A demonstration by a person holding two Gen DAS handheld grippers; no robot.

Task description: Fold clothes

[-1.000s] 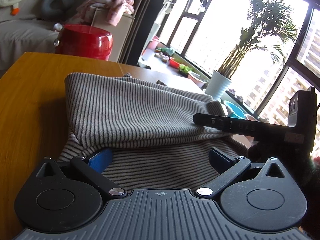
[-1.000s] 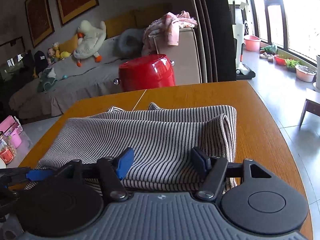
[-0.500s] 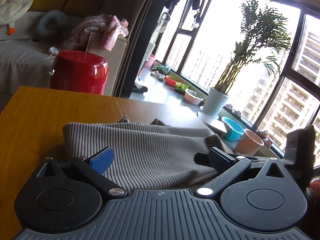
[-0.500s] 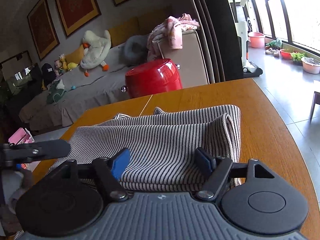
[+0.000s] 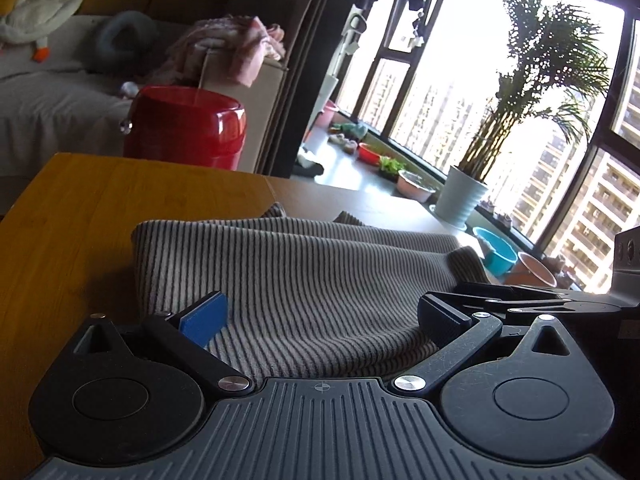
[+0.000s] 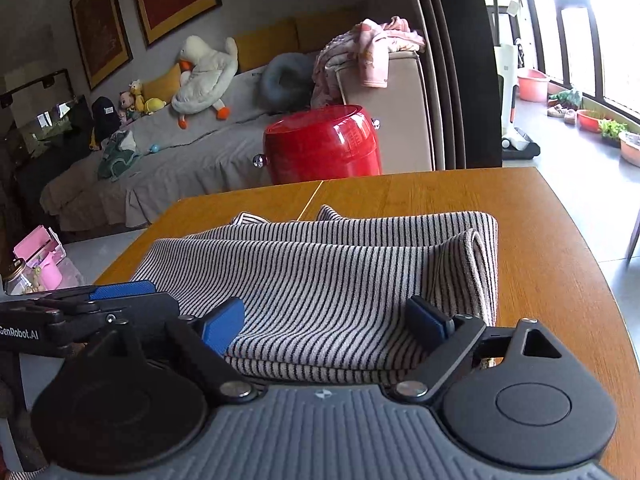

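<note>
A grey-and-black striped garment (image 5: 296,276) lies folded in layers on the wooden table (image 5: 100,216); it also shows in the right wrist view (image 6: 340,264). My left gripper (image 5: 320,316) is open, its blue-padded fingers spread over the garment's near edge. My right gripper (image 6: 328,320) is open too, its fingers either side of the stacked near edge. The right gripper shows at the right of the left wrist view (image 5: 520,300). The left gripper shows at the left of the right wrist view (image 6: 100,304).
A red round stool (image 6: 324,144) stands behind the table's far edge, with a grey sofa (image 6: 160,160) and toys beyond. A potted palm (image 5: 460,196) and bowls stand by the windows. The table's right edge (image 6: 592,272) drops to the floor.
The left gripper has pulled back and lowered toward the garment's near edge. The right gripper's fingers, earlier stretched across the garment in the left view, now sit low beside it.
</note>
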